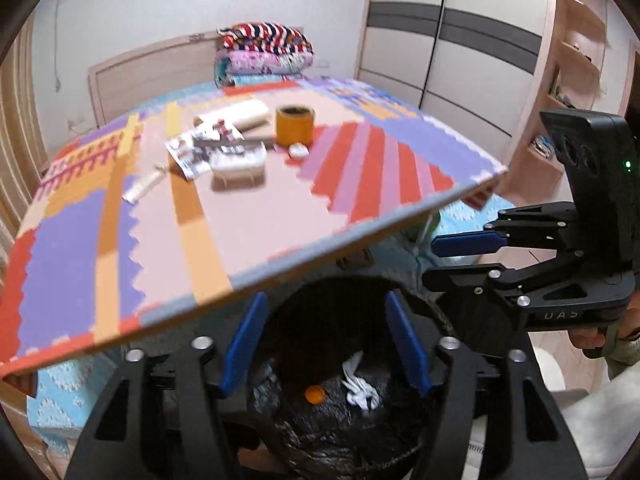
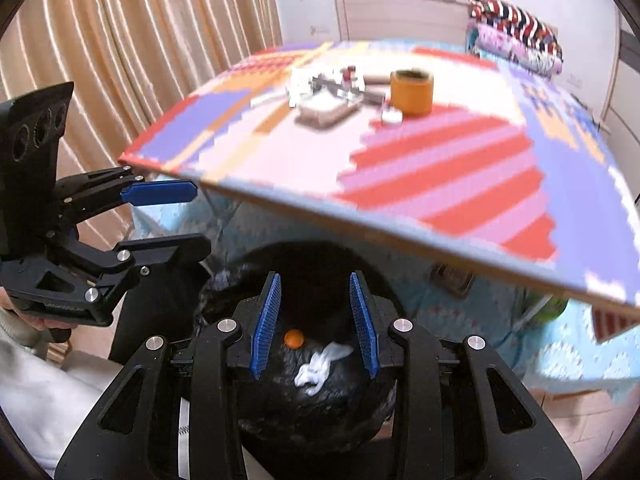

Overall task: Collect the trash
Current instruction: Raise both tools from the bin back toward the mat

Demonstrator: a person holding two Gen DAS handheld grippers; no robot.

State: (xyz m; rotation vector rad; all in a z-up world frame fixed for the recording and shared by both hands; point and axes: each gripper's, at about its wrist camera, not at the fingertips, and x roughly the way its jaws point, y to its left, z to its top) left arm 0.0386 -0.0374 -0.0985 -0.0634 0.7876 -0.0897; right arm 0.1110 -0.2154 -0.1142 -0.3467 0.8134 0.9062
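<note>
While both empty, left claw (image 1: 326,344), right claw (image 2: 316,324), above binned tissue (image 2: 320,368).

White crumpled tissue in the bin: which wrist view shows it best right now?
The right wrist view: the tissue lies whole and unobstructed on the black bin liner, beside an orange cap. In the left wrist view the tissue shows too, but blurrier and closer to a gripper finger.

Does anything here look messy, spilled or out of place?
Nothing looks spilled or broken. The leftover litter sits in a loose heap mid-table: crumpled wrappers overlapping a white tray, beside an upright orange tape roll. A white tissue and an orange cap lie in the black-lined bin.
</note>
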